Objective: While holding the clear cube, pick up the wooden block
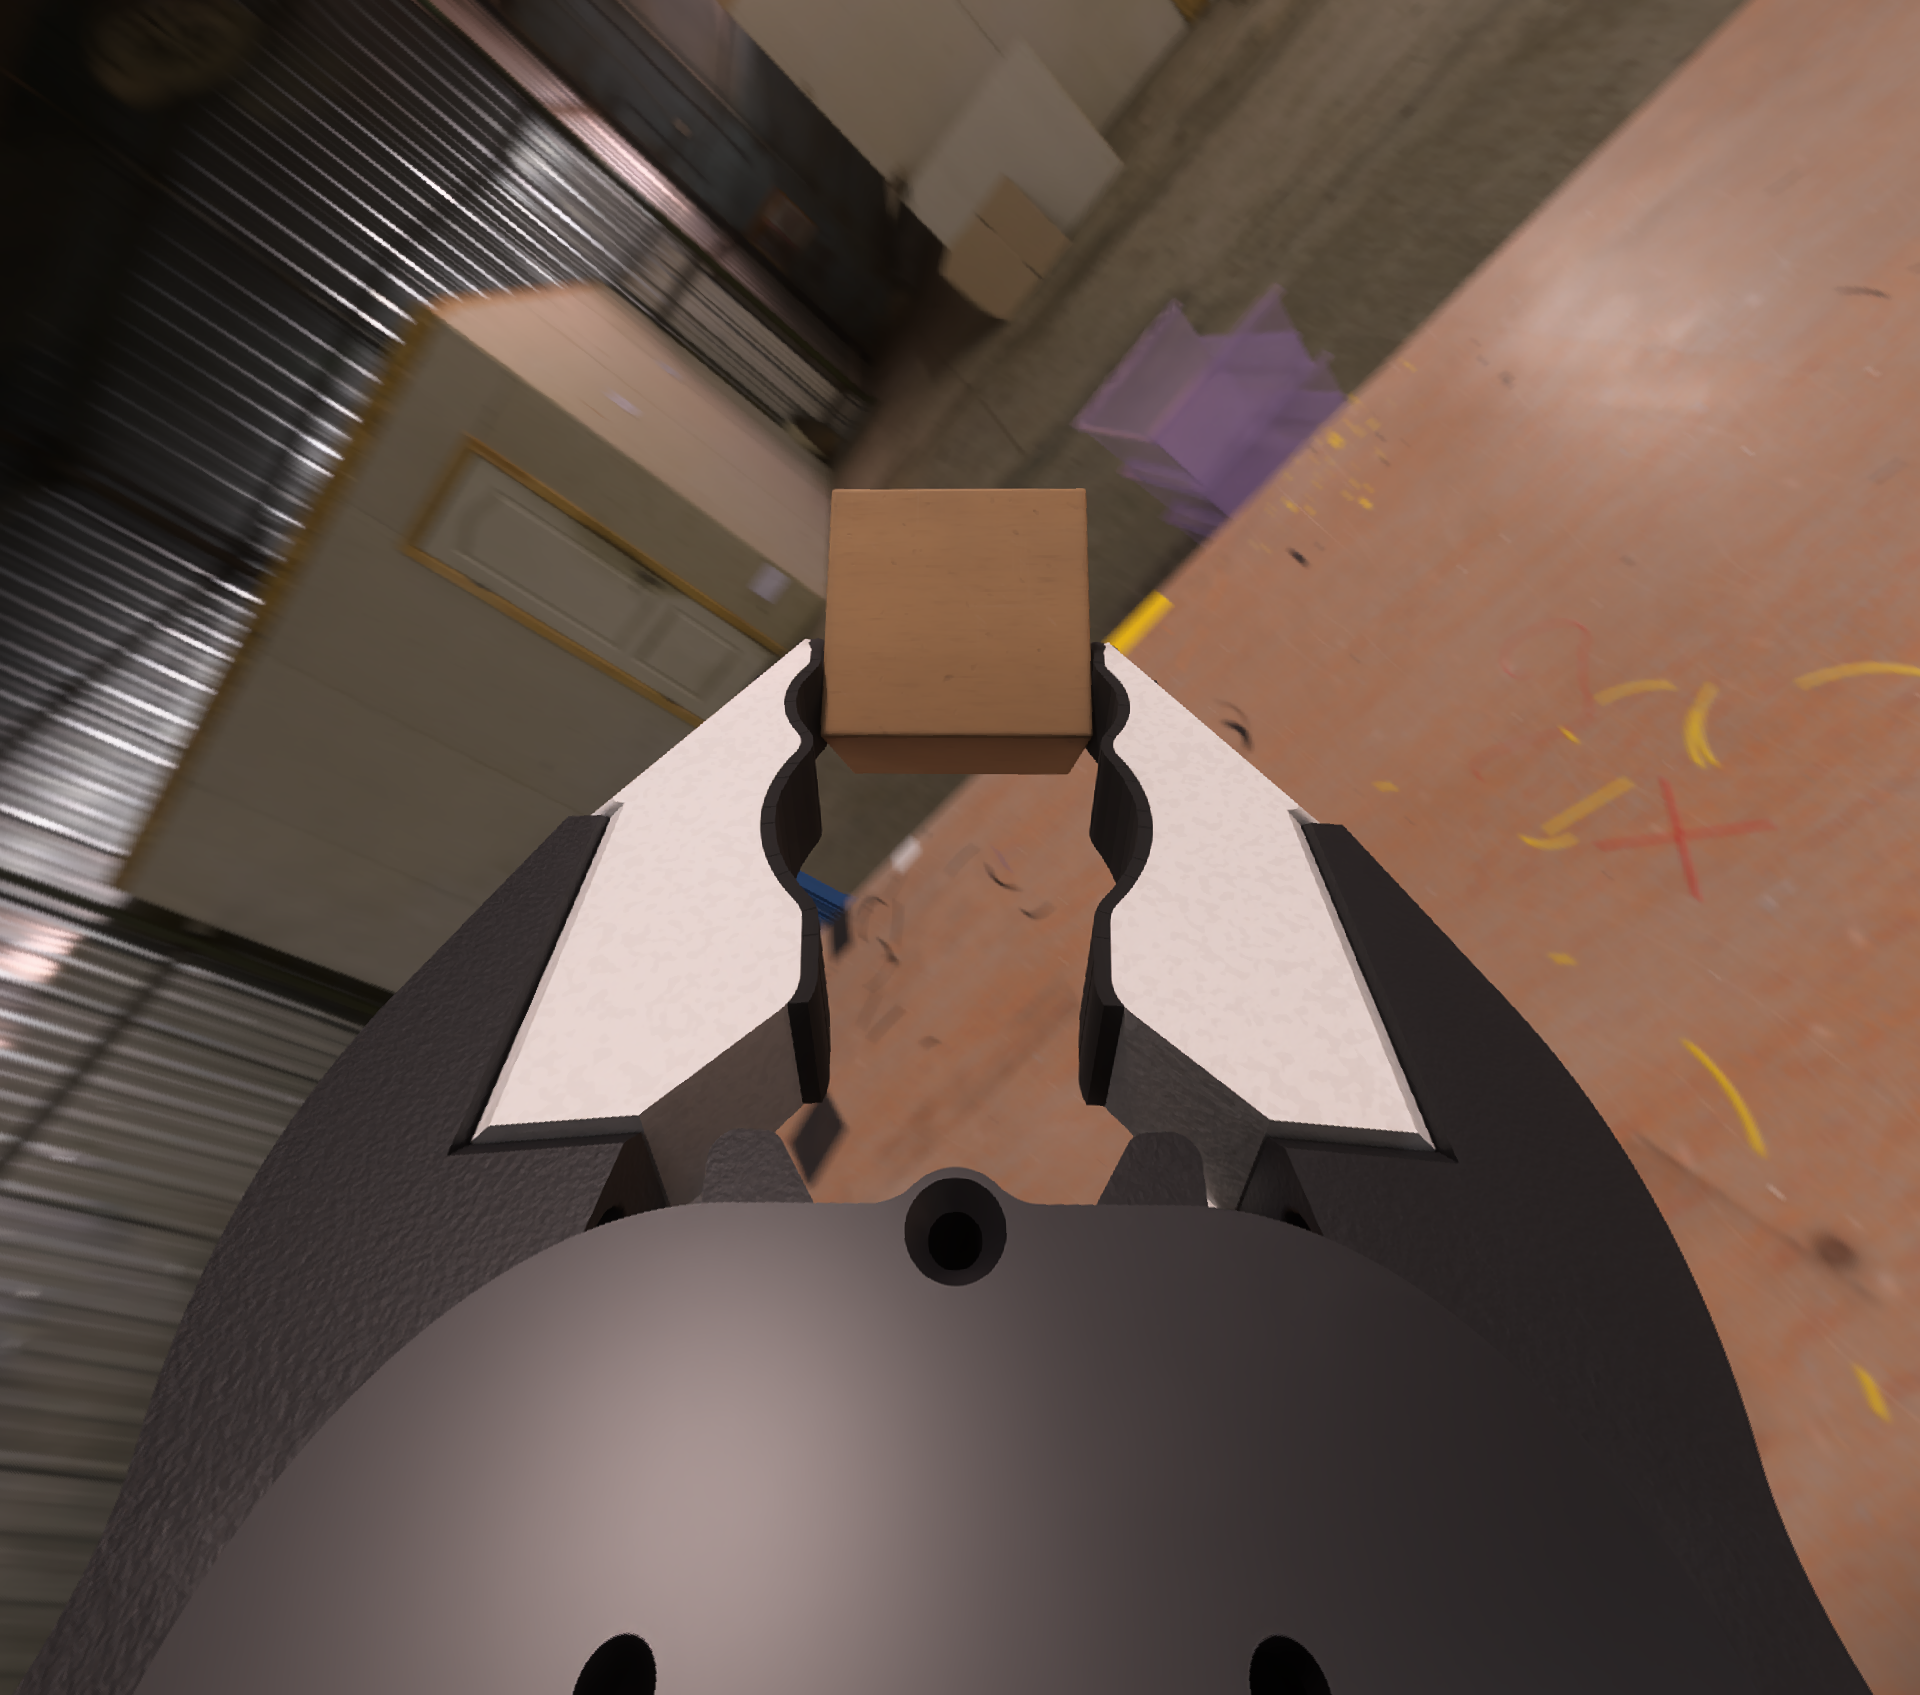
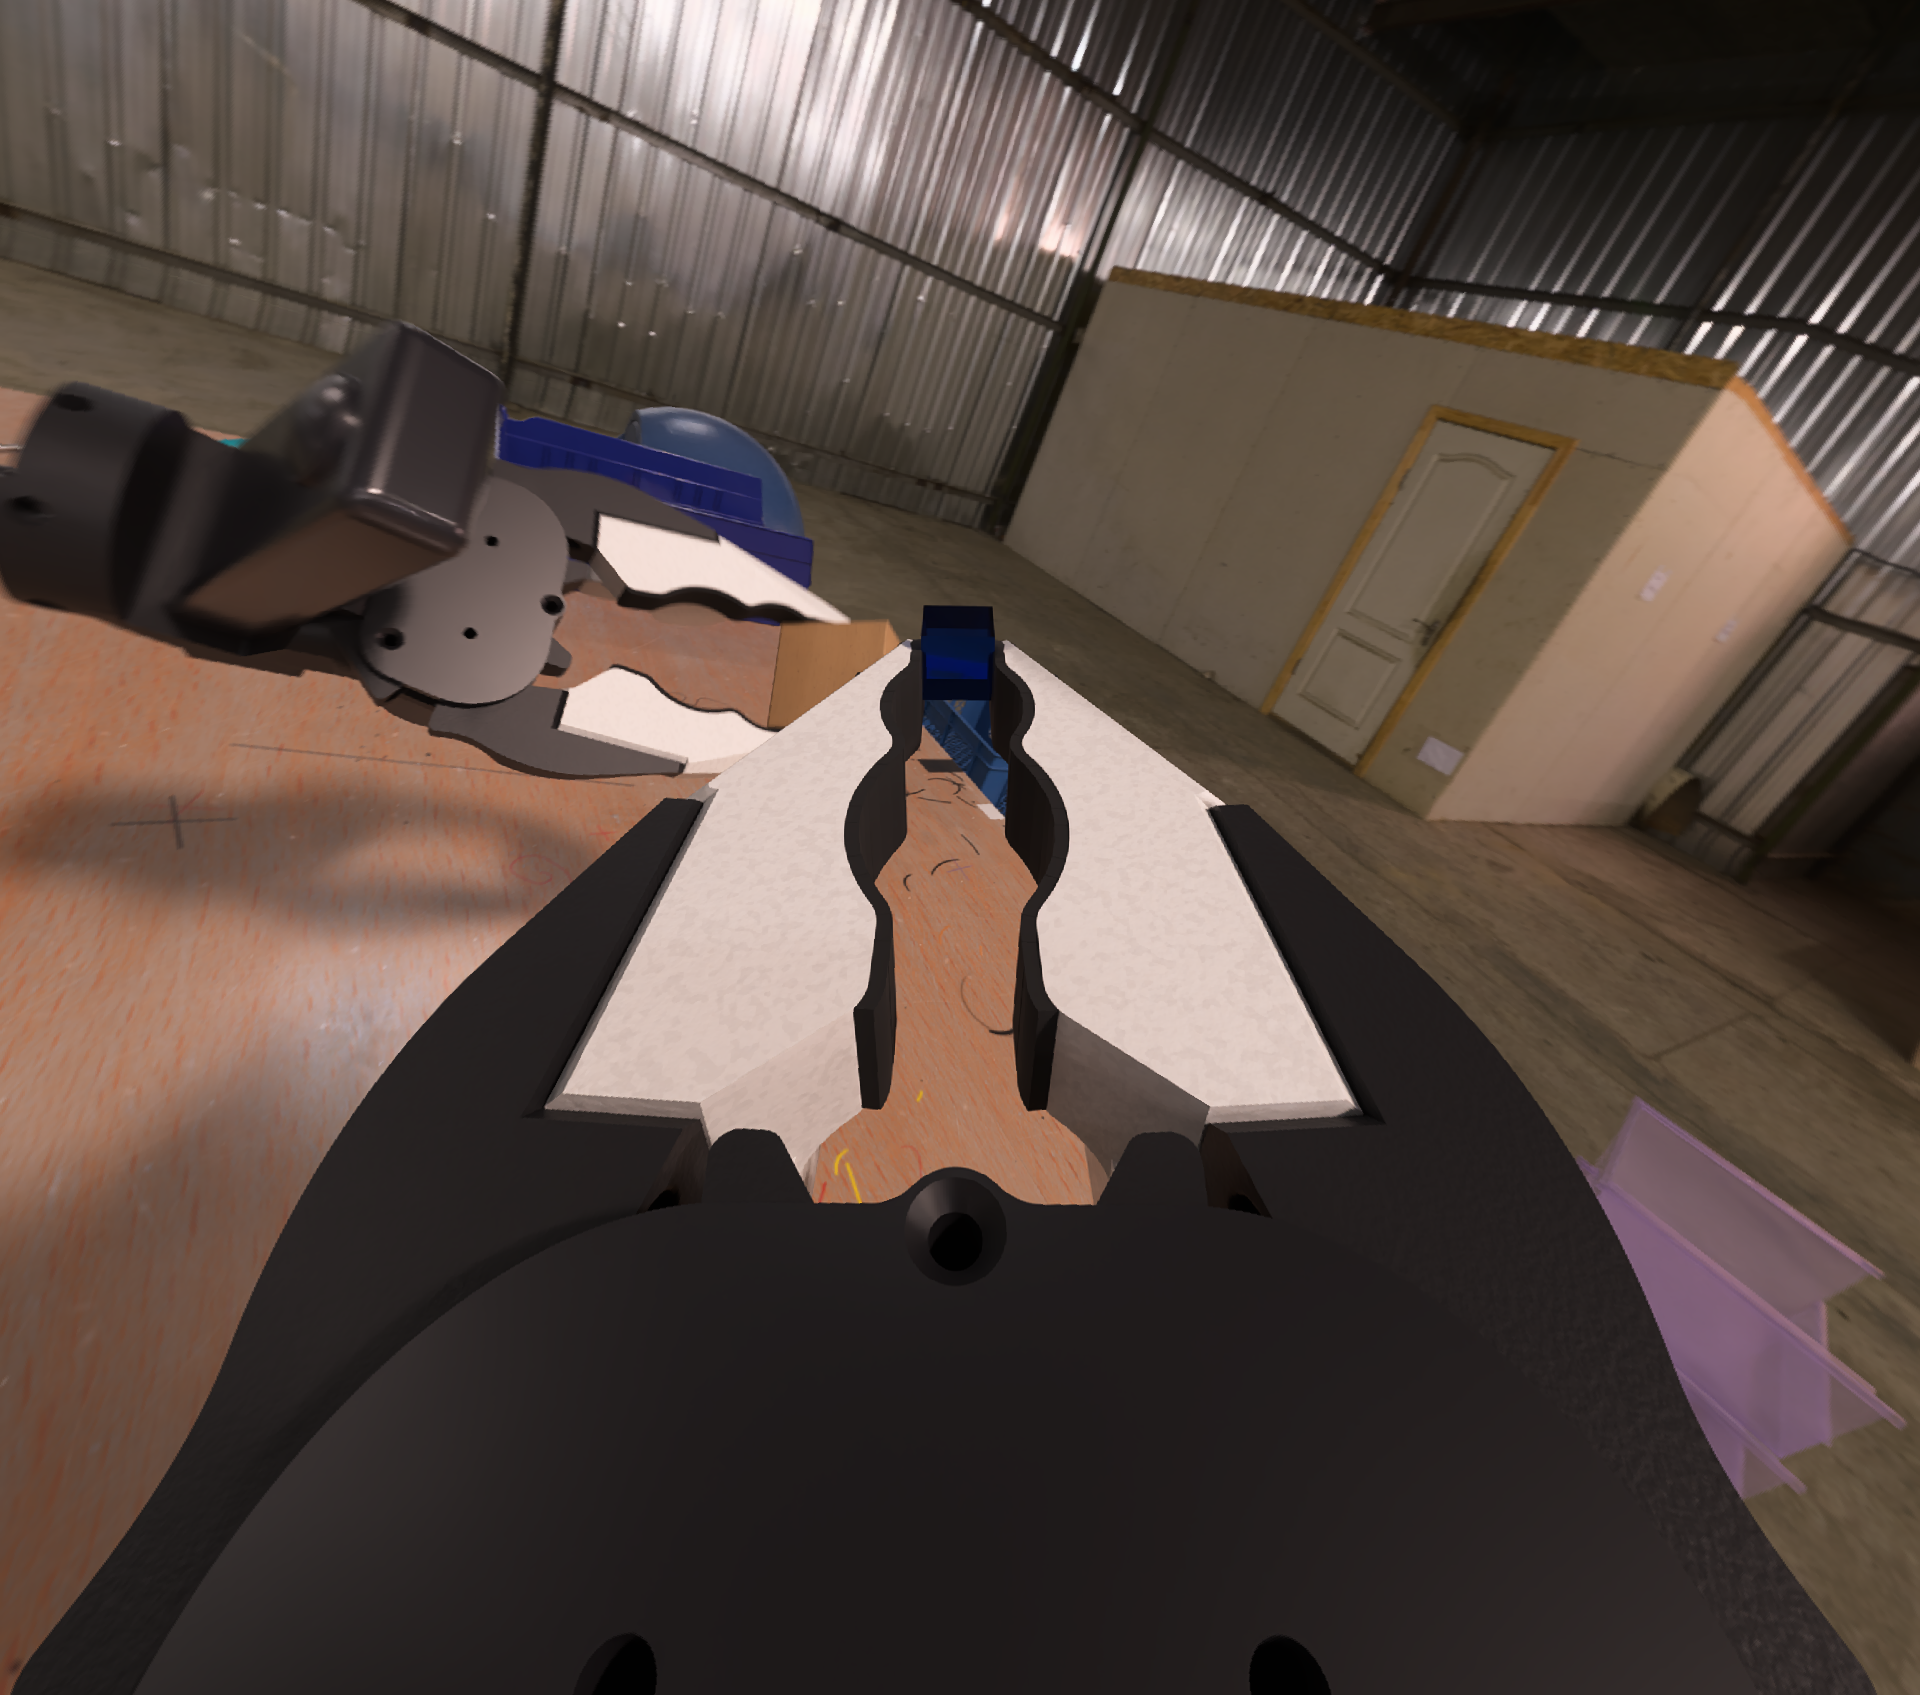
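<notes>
Above the orange tabletop (image 1: 1558, 502) we are gripping the wooden block (image 1: 956, 627) in our left gripper (image 1: 956, 700) and the clear cube (image 2: 957, 651) (blue-tinted) in our right gripper (image 2: 957, 669), so next we are simply lifting steadily.

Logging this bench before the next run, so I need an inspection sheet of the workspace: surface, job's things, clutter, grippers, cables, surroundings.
Surface: reddish wooden table with yellow and red scribbles.
Job's things: wooden block clamped at the left gripper fingertips; clear cube, blue-tinted, pinched at the right gripper fingertips.
Clutter: purple translucent rack; blue rack; blue dome behind it.
Grippers: both shut on their loads.
Cables: nothing seen.
Surroundings: corrugated metal walls, beige cabin with a door.
</notes>
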Tool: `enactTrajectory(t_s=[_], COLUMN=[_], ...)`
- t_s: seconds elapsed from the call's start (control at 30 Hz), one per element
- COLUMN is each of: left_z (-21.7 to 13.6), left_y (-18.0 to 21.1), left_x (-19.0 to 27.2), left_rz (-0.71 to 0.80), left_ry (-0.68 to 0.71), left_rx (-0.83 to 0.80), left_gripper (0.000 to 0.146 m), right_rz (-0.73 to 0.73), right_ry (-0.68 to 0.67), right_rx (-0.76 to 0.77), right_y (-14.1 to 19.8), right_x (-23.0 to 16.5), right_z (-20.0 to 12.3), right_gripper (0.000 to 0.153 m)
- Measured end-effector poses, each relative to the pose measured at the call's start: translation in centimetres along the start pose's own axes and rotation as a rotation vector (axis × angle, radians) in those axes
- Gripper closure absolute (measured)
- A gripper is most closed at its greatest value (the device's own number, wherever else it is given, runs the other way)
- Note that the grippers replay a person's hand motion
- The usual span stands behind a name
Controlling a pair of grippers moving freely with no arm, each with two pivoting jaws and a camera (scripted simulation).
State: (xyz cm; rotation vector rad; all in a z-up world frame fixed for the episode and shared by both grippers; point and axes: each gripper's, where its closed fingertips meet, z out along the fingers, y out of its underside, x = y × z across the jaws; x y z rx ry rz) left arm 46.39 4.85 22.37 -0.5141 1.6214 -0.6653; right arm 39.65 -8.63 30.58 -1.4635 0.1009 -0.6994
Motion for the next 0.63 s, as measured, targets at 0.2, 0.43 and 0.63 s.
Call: enactTrajectory(t_s=[0.2, 0.43, 0.63], left_z=[-2.2, -3.7, -4.2], left_y=[-4.3, -5.4, -5.8], left_x=[-1.4, -1.7, -2.3], left_rz=[0.116, 0.158, 0.172], left_ry=[-0.113, -0.175, -0.234], left_rx=[0.081, 0.090, 0.085], left_gripper=[0.096, 0.096, 0.096], right_rz=[-0.021, -0.006, 0.039], right_ry=[0.069, 0.066, 0.069], right_rx=[0.039, 0.037, 0.021], right_y=[-0.6, -0.4, -0.3], right_x=[-1.5, -2.9, -3.0], right_z=[1.0, 1.9, 2.0], right_gripper=[0.141, 0.141, 0.141])
